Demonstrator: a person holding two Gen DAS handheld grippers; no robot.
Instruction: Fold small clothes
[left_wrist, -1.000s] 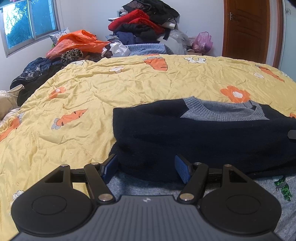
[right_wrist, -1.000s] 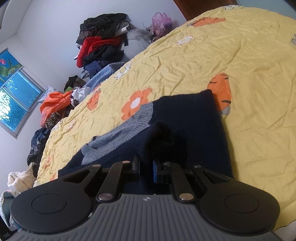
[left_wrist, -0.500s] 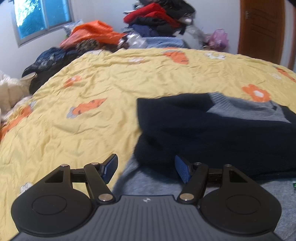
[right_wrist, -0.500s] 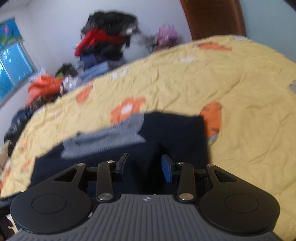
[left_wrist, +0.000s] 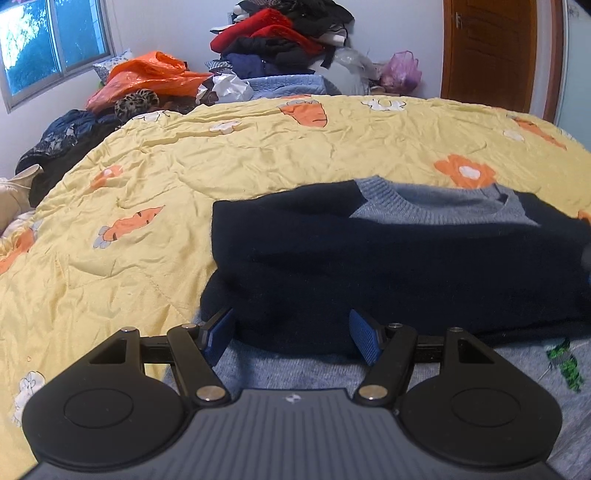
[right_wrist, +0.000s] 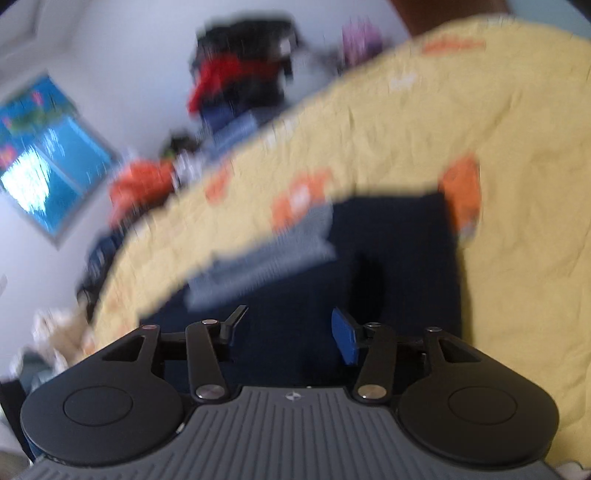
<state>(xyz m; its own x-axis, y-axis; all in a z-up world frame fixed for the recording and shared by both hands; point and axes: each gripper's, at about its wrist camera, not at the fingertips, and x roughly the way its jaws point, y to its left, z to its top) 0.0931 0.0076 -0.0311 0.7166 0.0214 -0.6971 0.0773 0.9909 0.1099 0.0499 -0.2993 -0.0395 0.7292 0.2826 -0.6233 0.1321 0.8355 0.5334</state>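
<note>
A small dark navy sweater (left_wrist: 388, 266) with a grey knit collar (left_wrist: 436, 208) lies folded over on the yellow quilt (left_wrist: 166, 206); its grey lower part (left_wrist: 295, 369) shows near the camera. My left gripper (left_wrist: 291, 334) hovers open over the sweater's near folded edge, and its blue pads (left_wrist: 364, 334) press on nothing. The right wrist view is blurred: the right gripper (right_wrist: 286, 330) stands over the navy sweater (right_wrist: 399, 258), jaws opening, nothing pinched between them.
A heap of red, black and blue clothes (left_wrist: 280, 40) and an orange plastic bag (left_wrist: 147, 75) lie beyond the bed's far edge. A window (left_wrist: 48, 44) is at far left, a wooden door (left_wrist: 491, 51) at far right. Dark clothes (left_wrist: 62, 142) lie off the left side.
The right gripper let go of the navy fold it pinched and its jaws spread, its view swinging and blurring. The left view shifted sideways and came back; its jaws stayed equally wide.
</note>
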